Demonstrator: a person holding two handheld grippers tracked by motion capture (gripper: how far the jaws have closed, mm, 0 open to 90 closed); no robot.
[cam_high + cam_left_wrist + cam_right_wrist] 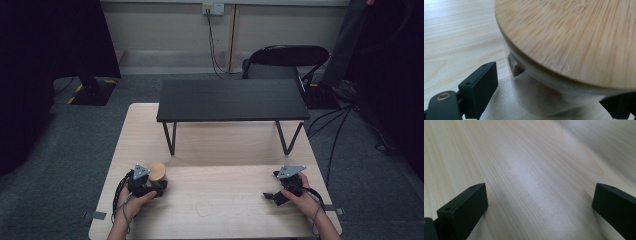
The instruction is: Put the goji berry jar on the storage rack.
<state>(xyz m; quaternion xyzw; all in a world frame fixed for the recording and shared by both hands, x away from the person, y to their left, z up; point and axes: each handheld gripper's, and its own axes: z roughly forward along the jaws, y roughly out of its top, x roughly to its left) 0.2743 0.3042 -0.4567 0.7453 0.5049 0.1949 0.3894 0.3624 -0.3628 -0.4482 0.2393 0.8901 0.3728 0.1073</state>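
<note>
1. Landmark: glass jar (157,173) with bamboo lid (574,37), standing on the light wood table (220,200), near its left front edge, in front of the black metal shelf (232,100) and well apart from it.
2. Left gripper (145,186) sits right at the jar; in the left gripper view its 2 jaws are spread, 1 each side of the clear wall. The left jaw has a visible gap to the glass; the right jaw is at the frame edge, contact unclear. Not clamped yet, by my read.
3. Right gripper (280,192) is well to the right of the jar, held low over bare table, jaws wide apart with nothing between them.
4. Something dark reddish shows inside the jar through the glass; too blurred to name.
5. Handling guess: rigid, smooth glass, slippery and breakable, likely moderately heavy. Lid is wider than the body and may only rest on it, so don't lift by the lid.
6. Best hold: squeeze the body wall below the lid rim, level, firm but gentle.
</note>
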